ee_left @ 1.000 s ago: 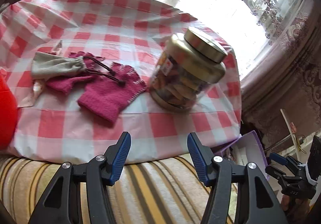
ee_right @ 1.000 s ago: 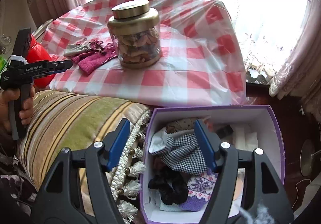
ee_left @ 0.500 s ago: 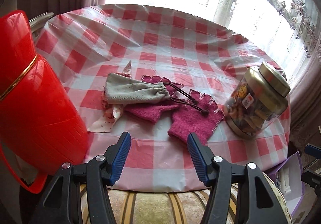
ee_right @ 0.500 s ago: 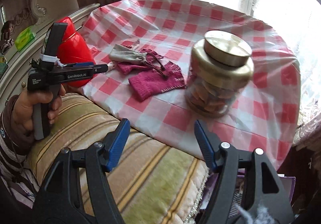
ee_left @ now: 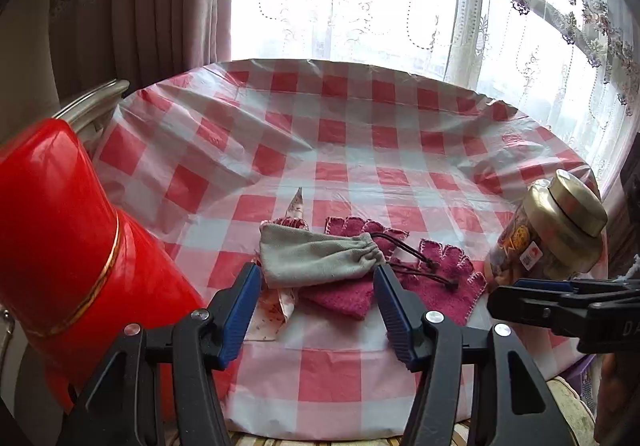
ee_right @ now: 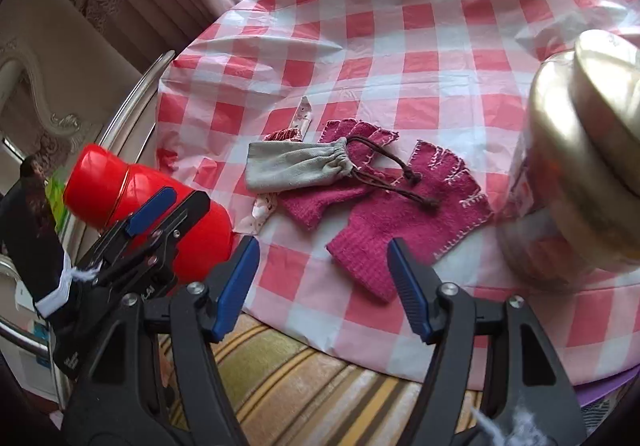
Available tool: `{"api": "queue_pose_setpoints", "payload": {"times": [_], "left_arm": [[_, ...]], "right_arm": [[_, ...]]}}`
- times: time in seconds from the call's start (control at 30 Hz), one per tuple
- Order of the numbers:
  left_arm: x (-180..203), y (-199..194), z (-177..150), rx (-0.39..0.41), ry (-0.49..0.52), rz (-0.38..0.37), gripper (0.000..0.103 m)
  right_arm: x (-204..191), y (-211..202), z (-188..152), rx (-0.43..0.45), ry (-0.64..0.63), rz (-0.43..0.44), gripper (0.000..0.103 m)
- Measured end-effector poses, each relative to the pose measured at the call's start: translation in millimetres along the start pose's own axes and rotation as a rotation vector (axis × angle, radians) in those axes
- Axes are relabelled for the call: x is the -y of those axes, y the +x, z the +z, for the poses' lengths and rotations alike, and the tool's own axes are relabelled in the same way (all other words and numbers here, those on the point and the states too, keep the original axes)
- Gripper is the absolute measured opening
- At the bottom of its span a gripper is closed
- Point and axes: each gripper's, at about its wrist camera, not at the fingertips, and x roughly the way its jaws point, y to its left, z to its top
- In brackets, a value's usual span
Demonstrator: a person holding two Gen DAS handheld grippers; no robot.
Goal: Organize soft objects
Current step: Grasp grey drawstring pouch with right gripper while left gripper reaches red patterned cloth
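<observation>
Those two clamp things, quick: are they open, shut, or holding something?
Left gripper: open, nothing between its fingers.
Right gripper: open, nothing between its fingers.

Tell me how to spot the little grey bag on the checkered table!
Find the round table with the red-and-white checkered cloth, between the red flask and the gold-lidded jar. Near the front edge lie pink knitted gloves. The grey bag rests on them: plain, smooth, with a brown drawstring.
</observation>
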Motion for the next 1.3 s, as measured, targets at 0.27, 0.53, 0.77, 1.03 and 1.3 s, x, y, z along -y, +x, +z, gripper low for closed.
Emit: {"api": "queue_pose_setpoints", "payload": {"times": [0.27, 0.53, 0.77, 1.03, 1.3], "left_arm": [[-12.6, 21.2, 44.0, 0.045, -0.064, 0.037, 0.060], [-14.8, 54.4, 87.4, 0.056, -0.138, 0.066, 0.060], [-40.6, 86.1, 89.4, 0.014, -0.258, 0.120, 0.060], [-50.5, 107.7, 77.0, -0.024, -0.315, 0.099, 0.060], [-55.2, 111.6, 69.5, -0.022, -0.340, 0.085, 0.060]], "right_arm": [[14.3, 69.9, 33.4, -0.071, 0.235, 0.080, 0.070], [16.5, 117.9, 56.6, -0.098, 0.333, 0.104, 0.066], [15.5, 145.6, 60.9, -0.116, 0.310, 0.041, 0.065], [14.3, 154.7, 60.9, -0.087, 0.204, -0.072, 0.015], [7.9, 113.0, 67.3, 0.041, 0.116, -0.073, 0.008]]}}
